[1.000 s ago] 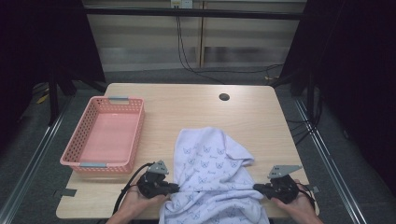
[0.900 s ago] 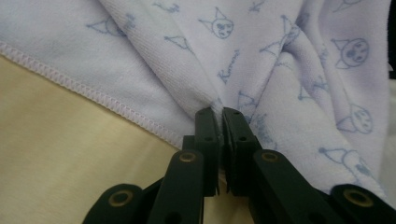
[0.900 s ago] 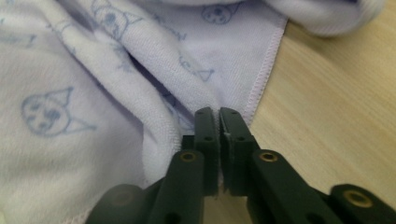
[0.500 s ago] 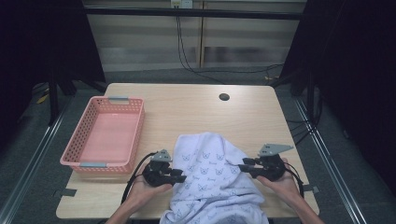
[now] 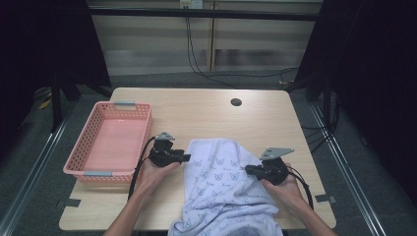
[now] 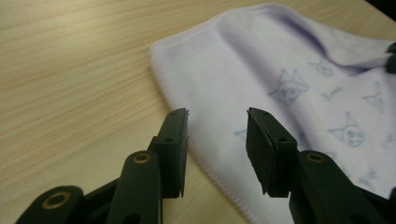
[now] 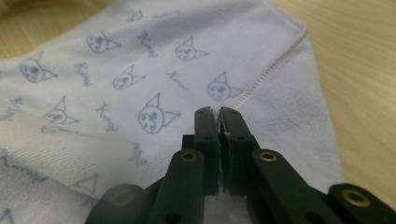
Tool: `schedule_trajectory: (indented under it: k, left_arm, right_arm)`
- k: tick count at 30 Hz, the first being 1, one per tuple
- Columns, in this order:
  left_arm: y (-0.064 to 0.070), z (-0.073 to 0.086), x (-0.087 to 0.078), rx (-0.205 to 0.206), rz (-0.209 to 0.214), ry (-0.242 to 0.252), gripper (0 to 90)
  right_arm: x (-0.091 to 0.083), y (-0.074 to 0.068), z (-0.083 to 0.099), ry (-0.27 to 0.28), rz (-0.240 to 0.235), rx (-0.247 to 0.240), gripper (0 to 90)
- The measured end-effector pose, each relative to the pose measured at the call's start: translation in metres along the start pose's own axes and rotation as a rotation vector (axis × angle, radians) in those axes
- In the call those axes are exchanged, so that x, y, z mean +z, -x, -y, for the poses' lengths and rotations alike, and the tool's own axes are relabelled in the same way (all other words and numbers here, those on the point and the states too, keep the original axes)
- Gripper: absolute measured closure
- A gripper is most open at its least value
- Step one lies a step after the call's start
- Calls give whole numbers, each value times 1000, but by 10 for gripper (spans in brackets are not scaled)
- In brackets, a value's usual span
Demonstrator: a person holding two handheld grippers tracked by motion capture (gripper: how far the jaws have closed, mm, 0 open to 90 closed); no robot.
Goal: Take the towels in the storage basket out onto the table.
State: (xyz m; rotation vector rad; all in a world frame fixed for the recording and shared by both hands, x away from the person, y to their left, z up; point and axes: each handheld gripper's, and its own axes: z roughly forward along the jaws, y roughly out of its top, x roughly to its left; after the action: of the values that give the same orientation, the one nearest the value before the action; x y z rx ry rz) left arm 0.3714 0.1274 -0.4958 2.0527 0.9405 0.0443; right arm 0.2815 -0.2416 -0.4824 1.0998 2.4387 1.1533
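Observation:
A pale lilac towel (image 5: 221, 187) printed with small blue cat faces lies crumpled on the wooden table (image 5: 206, 113), its near end hanging over the front edge. My left gripper (image 5: 186, 158) stands open at the towel's left edge; in the left gripper view its jaws straddle the hem of the towel (image 6: 289, 79) without pinching it. My right gripper (image 5: 247, 169) is shut on the towel's right edge. In the right gripper view, the gripper (image 7: 219, 114) pinches a stitched hem of the towel (image 7: 140, 74) between its jaws.
A pink plastic basket (image 5: 78, 152) sits at the table's left side, with nothing in it. A dark round hole (image 5: 236, 102) marks the far part of the tabletop. Bare wood stretches across the far half.
Both hands moved away from the front edge toward the table's middle, carrying the towel's edge over itself. The left gripper has opened and let go of the towel.

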Motion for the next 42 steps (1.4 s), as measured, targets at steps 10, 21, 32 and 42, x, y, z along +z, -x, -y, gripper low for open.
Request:
schedule_trajectory:
  k: [10, 21, 32, 42]
  left_arm:
    - [-7, -9, 23, 17, -41, -8, 567]
    - [2, -9, 30, 67, 3, -31, 873]
    - [6, -19, -6, 58, 46, 98, 875]
    - [4, -29, -41, 73, 29, 173, 875]
  right_arm:
    - [0, 3, 3, -1, -15, 10, 806]
    - [11, 2, 1, -19, -19, 10, 864]
    - [-18, 16, -8, 118, -32, 82, 872]
    - [-57, 38, -25, 251, 17, 129, 887]
